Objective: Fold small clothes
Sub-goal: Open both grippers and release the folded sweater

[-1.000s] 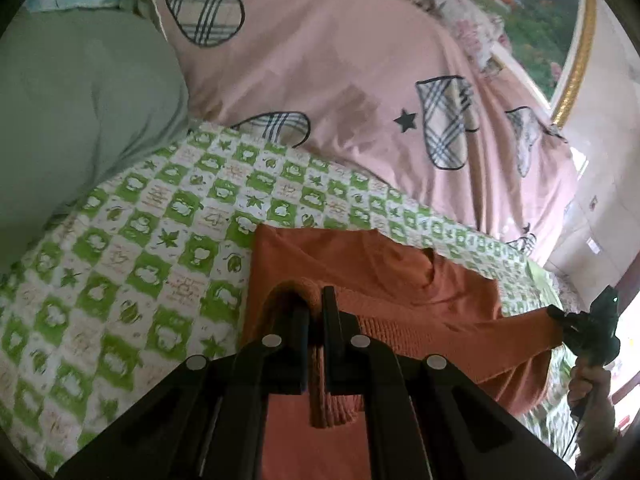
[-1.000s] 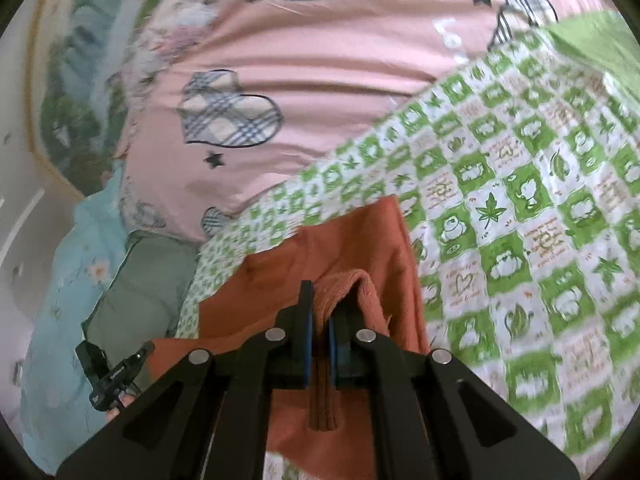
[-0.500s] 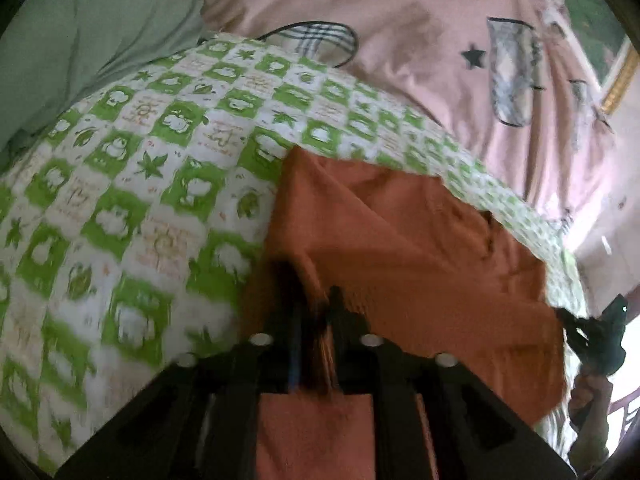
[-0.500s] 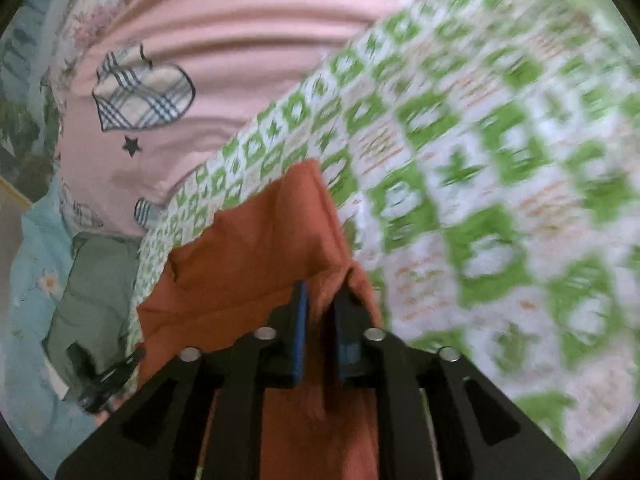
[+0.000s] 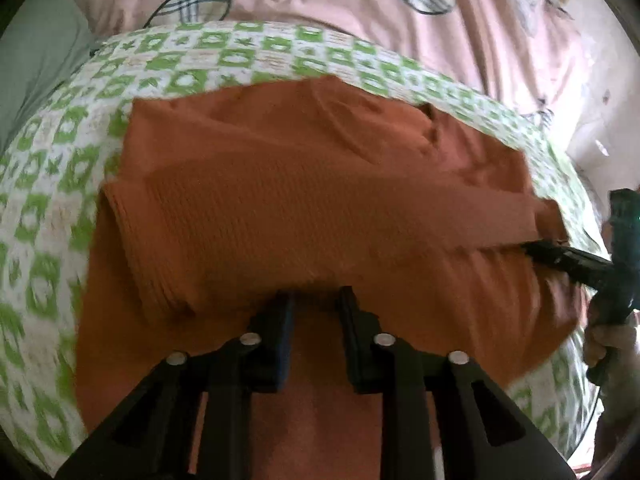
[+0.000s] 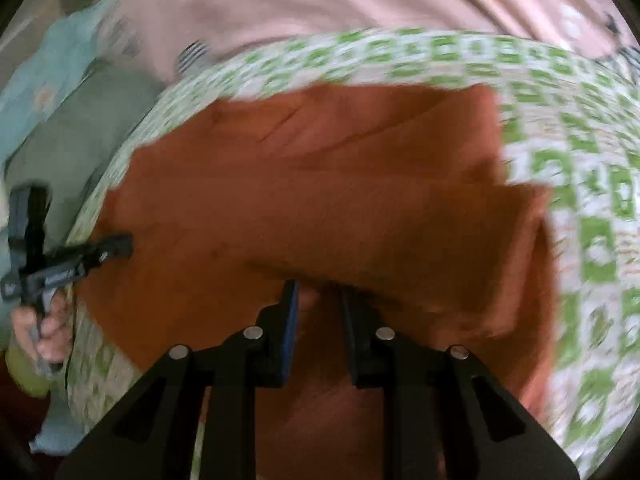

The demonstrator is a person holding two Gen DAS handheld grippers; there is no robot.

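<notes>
My left gripper [image 5: 316, 300] and right gripper [image 6: 320, 292] have just parted their jaws a little; the pads press on nothing. The orange sweater [image 5: 320, 184] lies on the green-checked sheet [image 5: 48, 184], its ribbed hem folded over, long axis running crosswise between both grippers, near the pink quilt [image 5: 360, 8].

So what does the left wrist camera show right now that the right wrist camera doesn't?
Only the left wrist view shows the right gripper at the sweater's far edge, the ribbed hem band folded across, and the neckline notch. Only the right wrist view shows the left gripper from outside, with the hand holding it, plus light blue bedding. Both show the orange sweater on the green checkered cloth, the pink quilt behind, and each camera's own gripper parted over the fabric.
</notes>
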